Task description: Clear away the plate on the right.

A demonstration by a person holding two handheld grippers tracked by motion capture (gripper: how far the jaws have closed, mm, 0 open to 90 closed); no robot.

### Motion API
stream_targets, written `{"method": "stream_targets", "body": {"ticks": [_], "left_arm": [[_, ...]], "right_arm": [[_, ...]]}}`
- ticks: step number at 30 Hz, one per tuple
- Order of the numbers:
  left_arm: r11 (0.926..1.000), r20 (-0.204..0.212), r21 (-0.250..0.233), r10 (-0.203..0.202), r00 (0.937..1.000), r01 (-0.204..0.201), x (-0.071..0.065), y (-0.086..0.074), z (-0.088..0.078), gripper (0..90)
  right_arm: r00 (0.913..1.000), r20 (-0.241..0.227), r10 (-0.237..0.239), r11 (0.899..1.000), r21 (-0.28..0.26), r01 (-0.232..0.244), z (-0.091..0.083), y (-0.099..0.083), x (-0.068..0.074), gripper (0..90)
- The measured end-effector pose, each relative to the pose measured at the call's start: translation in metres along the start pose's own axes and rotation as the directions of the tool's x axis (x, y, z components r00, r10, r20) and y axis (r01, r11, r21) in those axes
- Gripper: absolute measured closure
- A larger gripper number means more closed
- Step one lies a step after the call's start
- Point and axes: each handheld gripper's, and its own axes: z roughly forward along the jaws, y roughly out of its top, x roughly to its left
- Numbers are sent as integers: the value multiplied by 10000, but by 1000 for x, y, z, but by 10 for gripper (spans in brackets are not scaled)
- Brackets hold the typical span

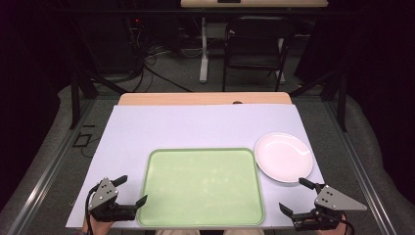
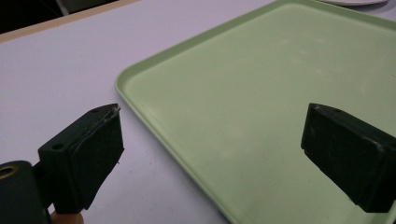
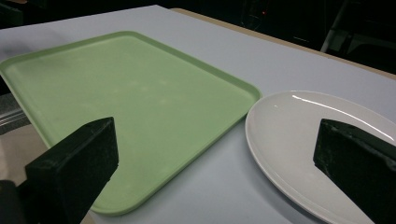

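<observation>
From where I'm standing, both tools wait at the near edge of the table (image 1: 147, 127), w/ nothing in either. The left gripper (image 1: 131, 190) has its jaws spread wide, hanging just off the 7 o'clock corner of the green tray (image 1: 203, 186); in the left gripper view one jaw sits over the bare table top and the other over the tray floor, so the tray's rim runs between them w/o being touched. The right gripper (image 1: 296, 196) is spread just as wide, down at 5 o'clock, and the white plate (image 1: 284, 156) lies right ahead of it, at about 2 o'clock from the tray's middle, its edge just beside the tray's far right corner but apart from it, I think.

Handling, as I'd judge it: the plate looks like glazed ceramic (glossy highlight in the right gripper view), so stiff, fairly heavy, slick and breakable. It lies flat, so the rim is the only real hold; one jaw must slide under the raised lip nearest the gripper, approx. its 5 o'clock edge. A shallow pinch could let it tip or slip. The tray looks like light, stiff plastic w/ a low lip; grab it at the rim.
</observation>
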Motion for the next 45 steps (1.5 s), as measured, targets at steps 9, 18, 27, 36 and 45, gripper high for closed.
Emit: {"method": "stream_targets", "body": {"ticks": [9,18,27,36,45], "left_arm": [[10000,152,71,-18,9999,17,0,-1,1,57],[9999,43,106,10,10000,-11,0,-2,0,57],[9999,-56,167,44,10000,-43,-1,-1,0,59],[9998,-95,190,21,10000,-19,-1,-1,0,60],[9998,-81,166,67,9999,-66,-1,-1,-1,61]], "right_arm": [[9998,-37,187,9998,-51,-187,0,-1,0,0],[9973,285,673,9977,26,-674,3,-2,0,0],[9953,574,778,9969,98,-785,2,-1,-2,4],[9917,503,1185,9925,228,-1197,0,-2,-5,0],[9892,655,1312,9905,331,-1335,-1,-4,-8,0]]}}
